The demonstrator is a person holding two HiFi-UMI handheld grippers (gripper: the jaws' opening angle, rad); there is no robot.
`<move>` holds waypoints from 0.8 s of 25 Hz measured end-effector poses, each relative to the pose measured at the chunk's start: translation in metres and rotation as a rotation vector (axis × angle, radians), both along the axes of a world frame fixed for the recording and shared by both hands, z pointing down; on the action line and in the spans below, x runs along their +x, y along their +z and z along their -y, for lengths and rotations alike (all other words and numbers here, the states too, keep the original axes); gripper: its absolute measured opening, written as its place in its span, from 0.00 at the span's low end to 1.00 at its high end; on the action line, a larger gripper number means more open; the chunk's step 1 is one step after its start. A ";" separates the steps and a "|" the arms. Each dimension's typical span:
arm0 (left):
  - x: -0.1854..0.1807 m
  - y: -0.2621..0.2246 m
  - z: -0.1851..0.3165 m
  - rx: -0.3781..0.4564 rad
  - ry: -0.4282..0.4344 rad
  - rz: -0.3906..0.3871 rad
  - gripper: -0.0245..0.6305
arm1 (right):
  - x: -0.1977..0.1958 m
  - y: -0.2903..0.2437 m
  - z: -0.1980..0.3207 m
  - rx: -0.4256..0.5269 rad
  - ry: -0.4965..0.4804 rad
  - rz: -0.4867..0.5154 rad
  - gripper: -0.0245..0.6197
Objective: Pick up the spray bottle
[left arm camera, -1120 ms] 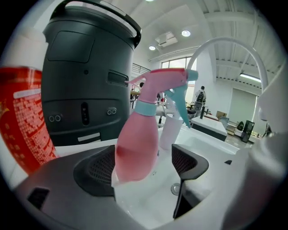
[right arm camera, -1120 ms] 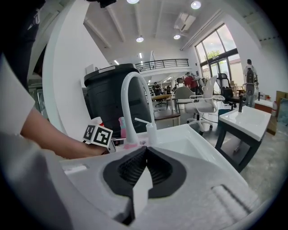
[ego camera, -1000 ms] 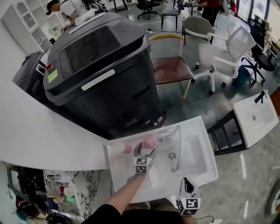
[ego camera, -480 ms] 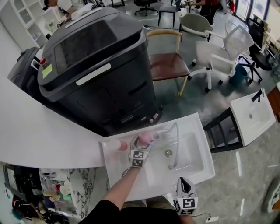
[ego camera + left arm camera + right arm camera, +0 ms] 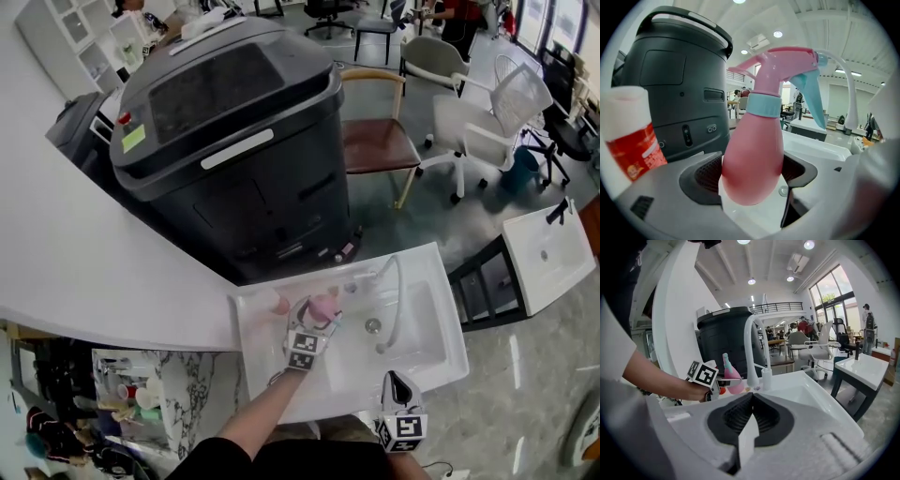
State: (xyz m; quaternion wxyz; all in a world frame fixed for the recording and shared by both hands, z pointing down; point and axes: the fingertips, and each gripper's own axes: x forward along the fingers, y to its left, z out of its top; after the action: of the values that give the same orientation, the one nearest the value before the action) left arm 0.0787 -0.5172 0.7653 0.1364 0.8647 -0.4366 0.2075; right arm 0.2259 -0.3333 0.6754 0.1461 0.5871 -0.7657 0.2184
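A pink spray bottle (image 5: 324, 306) with a pale blue collar and trigger stands upright at the back left of the white sink counter (image 5: 272, 366). My left gripper (image 5: 315, 320) is shut on its round body (image 5: 754, 154), with a dark pad pressed against each side. The right gripper view shows the same bottle (image 5: 731, 377) behind the left gripper's marker cube. My right gripper (image 5: 393, 379) hangs over the counter's front edge, shut, with nothing in it (image 5: 751, 416).
A white bottle with a red label (image 5: 632, 136) stands just left of the spray bottle. A curved white faucet (image 5: 395, 298) rises over the sink basin (image 5: 422, 333) to the right. A large black machine (image 5: 234, 141) stands behind the counter, with chairs (image 5: 375, 141) beyond it.
The left gripper has stayed at the pink bottle throughout. The head view has swung a little. The right gripper has kept its place.
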 end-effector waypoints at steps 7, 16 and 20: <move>-0.018 -0.036 -0.071 -0.026 0.009 -0.039 0.64 | -0.019 -0.032 -0.005 0.105 0.025 0.016 0.04; -0.078 -0.087 -0.183 -0.004 -0.060 -0.119 0.64 | -0.089 -0.055 -0.071 0.149 -0.065 -0.007 0.04; -0.114 -0.112 -0.247 -0.032 -0.093 -0.131 0.64 | -0.126 -0.088 -0.106 0.207 -0.111 -0.035 0.04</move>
State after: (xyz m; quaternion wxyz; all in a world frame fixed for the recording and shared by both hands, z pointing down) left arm -0.0349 -0.2701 0.6535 0.1881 0.8528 -0.4632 0.1509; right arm 0.1000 -0.2270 0.5876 0.1100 0.5595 -0.8128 0.1192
